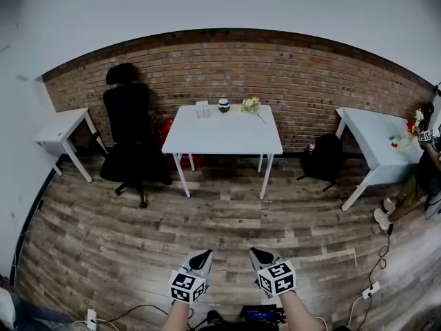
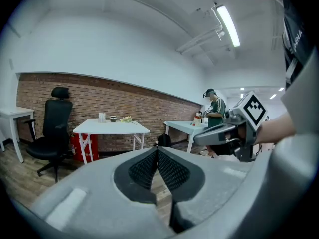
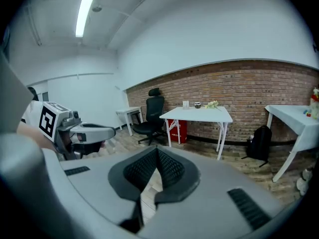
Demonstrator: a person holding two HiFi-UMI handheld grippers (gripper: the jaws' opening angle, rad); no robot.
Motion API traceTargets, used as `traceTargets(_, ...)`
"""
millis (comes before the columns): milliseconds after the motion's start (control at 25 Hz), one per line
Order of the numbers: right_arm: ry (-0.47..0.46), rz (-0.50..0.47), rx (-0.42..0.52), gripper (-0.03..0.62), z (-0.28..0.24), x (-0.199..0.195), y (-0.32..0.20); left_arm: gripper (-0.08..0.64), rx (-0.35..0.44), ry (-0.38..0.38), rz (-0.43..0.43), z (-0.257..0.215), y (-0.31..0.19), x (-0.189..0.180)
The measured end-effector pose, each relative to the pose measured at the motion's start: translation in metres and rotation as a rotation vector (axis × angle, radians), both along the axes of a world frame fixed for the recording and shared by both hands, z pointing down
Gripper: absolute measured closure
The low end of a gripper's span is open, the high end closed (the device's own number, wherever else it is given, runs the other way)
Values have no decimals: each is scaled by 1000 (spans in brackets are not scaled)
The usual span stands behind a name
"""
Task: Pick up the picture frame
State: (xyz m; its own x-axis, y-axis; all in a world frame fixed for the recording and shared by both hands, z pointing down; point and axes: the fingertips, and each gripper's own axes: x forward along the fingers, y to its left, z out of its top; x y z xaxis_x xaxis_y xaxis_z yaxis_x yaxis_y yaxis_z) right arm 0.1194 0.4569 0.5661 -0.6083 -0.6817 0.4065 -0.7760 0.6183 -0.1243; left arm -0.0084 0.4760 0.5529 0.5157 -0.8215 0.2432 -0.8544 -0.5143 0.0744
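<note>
I can read no words or numbers; only black-and-white square markers on my left gripper (image 1: pixel 202 256) and right gripper (image 1: pixel 260 254).

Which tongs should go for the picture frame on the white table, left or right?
Left, marginally. The left tongs and right tongs are both shut, empty and equally far from the white table. The picture frame stands left of the table's centre, roughly ahead of the left tongs.

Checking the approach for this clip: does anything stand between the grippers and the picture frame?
Nothing visible does. Only wooden floor lies between the left gripper, the right gripper and the white table bearing the picture frame; the office chair stands left of that path.
</note>
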Motion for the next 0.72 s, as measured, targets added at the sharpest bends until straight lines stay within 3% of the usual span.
traceTargets(720, 27, -8, 6, 583, 4, 10, 2, 548, -23, -23, 13, 9, 2, 12)
